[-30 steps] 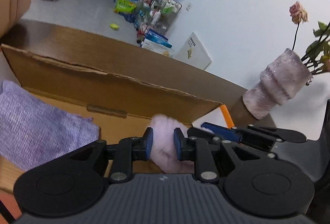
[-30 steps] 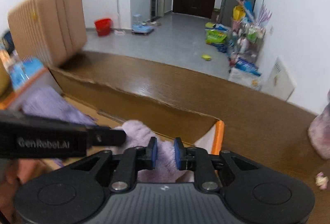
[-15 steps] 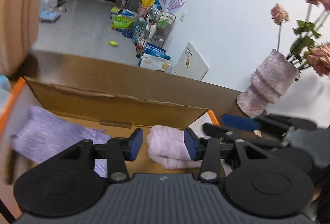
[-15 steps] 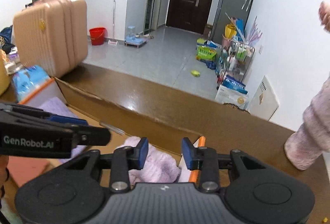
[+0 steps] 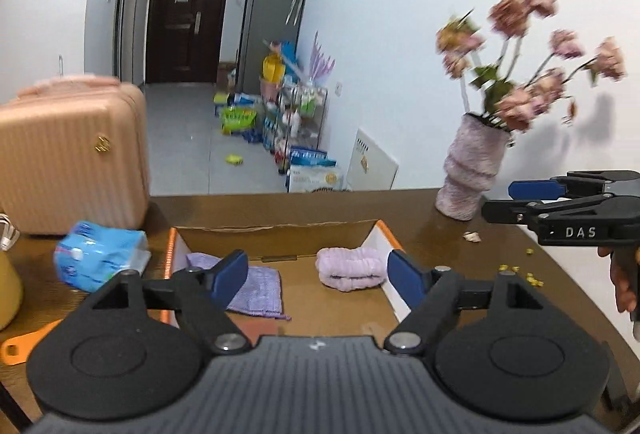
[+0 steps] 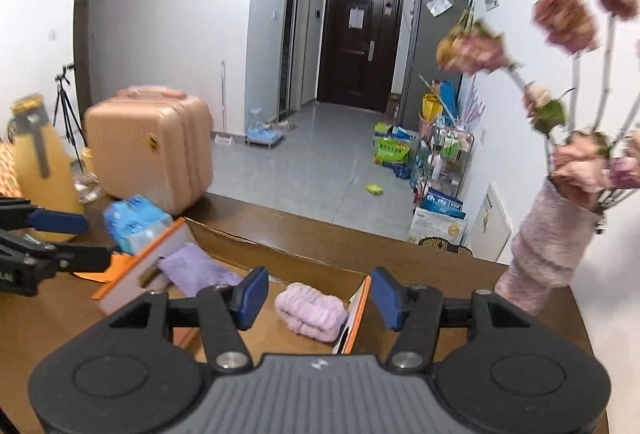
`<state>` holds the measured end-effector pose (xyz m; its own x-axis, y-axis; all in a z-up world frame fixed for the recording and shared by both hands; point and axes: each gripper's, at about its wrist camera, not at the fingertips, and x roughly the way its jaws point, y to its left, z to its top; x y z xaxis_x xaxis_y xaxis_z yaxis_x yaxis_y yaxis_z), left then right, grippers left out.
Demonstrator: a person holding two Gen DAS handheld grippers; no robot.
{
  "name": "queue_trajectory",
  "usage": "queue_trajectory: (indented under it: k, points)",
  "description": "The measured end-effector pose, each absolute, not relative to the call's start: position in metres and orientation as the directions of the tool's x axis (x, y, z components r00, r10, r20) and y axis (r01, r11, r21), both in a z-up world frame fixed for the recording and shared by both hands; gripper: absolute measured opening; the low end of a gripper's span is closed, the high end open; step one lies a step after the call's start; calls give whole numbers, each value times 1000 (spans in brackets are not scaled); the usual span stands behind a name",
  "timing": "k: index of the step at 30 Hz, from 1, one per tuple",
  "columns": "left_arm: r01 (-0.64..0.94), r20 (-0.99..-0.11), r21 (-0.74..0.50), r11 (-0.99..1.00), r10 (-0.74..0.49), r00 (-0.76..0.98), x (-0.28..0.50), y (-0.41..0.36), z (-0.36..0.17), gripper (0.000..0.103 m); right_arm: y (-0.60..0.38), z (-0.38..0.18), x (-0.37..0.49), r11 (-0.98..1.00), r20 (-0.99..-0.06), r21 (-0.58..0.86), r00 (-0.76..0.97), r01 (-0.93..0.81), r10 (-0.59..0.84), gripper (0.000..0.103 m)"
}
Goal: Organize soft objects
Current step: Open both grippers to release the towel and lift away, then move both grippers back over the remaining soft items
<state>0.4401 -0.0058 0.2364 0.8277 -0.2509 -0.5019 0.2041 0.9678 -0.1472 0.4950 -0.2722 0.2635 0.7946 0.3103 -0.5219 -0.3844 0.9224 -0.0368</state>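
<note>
A fluffy pink headband (image 5: 349,269) lies in the right part of an open cardboard box (image 5: 276,230) with orange-edged flaps. A folded purple cloth (image 5: 256,284) lies in the box's left part. Both show in the right wrist view: the headband (image 6: 311,311) and the cloth (image 6: 196,268) in the box (image 6: 280,258). My left gripper (image 5: 318,272) is open and empty, above and in front of the box. My right gripper (image 6: 314,294) is open and empty, raised above the box's right end; it also shows in the left wrist view (image 5: 516,202).
A pink vase of dried roses (image 5: 472,170) stands on the brown table at the right, close to my right gripper. A blue tissue pack (image 5: 100,254), a peach suitcase (image 5: 68,158) and a yellow bottle (image 6: 40,162) stand left of the box. Small crumbs (image 5: 520,272) lie right of it.
Both grippers let go of the pink headband, opened wide and pulled up and back from the box. The headband now lies in the box.
</note>
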Motion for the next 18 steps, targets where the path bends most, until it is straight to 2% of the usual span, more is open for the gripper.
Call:
queue_trajectory:
  k: [3, 6, 9, 12, 15, 18]
  points:
    - [203, -467, -146, 968, -249, 849, 404, 0, 253, 90, -279, 280, 463, 919, -496, -38, 806, -391, 322, 62]
    - [203, -429, -146, 968, -247, 869, 363, 8, 260, 91, -284, 288, 424, 906, -458, -44, 815, -420, 356, 70]
    - [211, -389, -117, 970, -240, 889, 318, 12, 259, 97, -285, 288, 382, 895, -441, -46, 813, -443, 380, 71]
    - [221, -329, -77, 972, -234, 915, 267, 18, 246, 103, -287, 278, 336, 882, -403, -41, 815, -470, 416, 73]
    - [234, -280, -70, 970, -244, 928, 226, 18, 222, 103, -292, 262, 293, 862, -334, -10, 814, -507, 475, 79]
    - [221, -247, -55, 974, -228, 942, 193, 15, 194, 103, -297, 241, 255, 857, -271, 28, 821, -515, 502, 79]
